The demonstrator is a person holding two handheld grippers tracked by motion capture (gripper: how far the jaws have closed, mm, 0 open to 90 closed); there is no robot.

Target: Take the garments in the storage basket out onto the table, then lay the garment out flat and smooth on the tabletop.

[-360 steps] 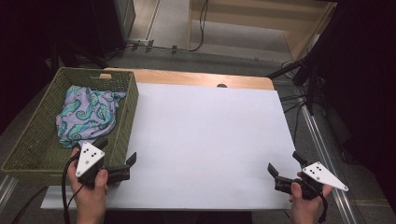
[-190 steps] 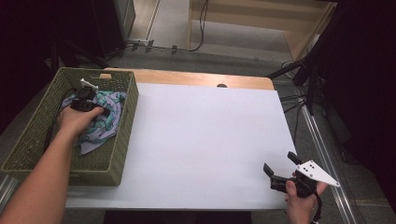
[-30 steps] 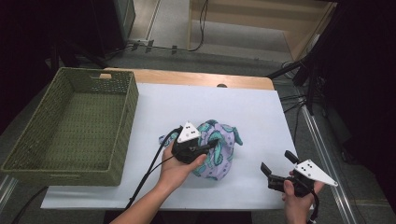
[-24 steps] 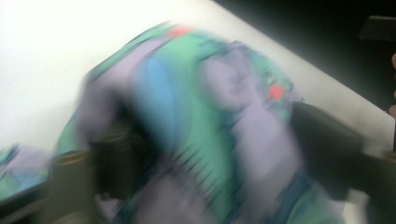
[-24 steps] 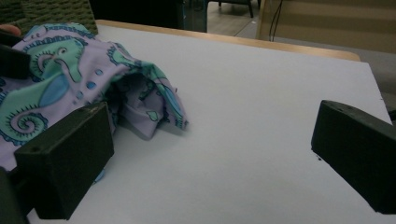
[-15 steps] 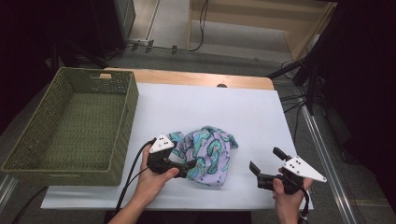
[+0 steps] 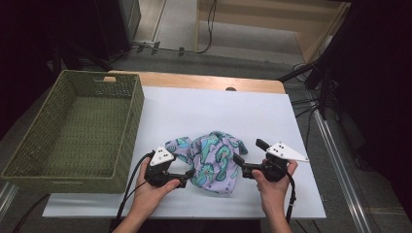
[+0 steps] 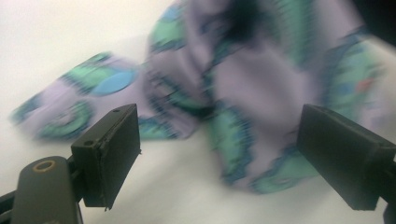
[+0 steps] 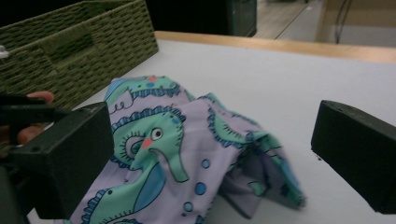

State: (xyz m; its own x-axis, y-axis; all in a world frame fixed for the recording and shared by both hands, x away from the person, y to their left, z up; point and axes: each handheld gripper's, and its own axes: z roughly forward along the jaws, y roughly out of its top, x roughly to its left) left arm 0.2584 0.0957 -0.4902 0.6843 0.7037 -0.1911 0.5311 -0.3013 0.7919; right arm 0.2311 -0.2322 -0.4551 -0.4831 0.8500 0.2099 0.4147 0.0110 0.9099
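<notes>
cloth (image 7: 210, 158): lilac fabric printed with teal and blue seahorses; soft, thin
state: crumpled, loosely bunched, folds overlapping
pose: lying flat-ish in a heap
place: on the white tabletop (image 7: 204, 107), near its front edge

No legible text, labels, brands, numbers or signs appear in any view. The cloth (image 7: 210, 160) carries only a printed seahorse pattern, without lettering.

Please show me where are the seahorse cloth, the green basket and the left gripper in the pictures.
seahorse cloth (image 7: 210, 158): high view, middle of the crumpled fabric.
green basket (image 7: 127, 141): high view, its right woven wall.
left gripper (image 7: 188, 176): high view, between the tips of its open jaws, beside the cloth.
</notes>
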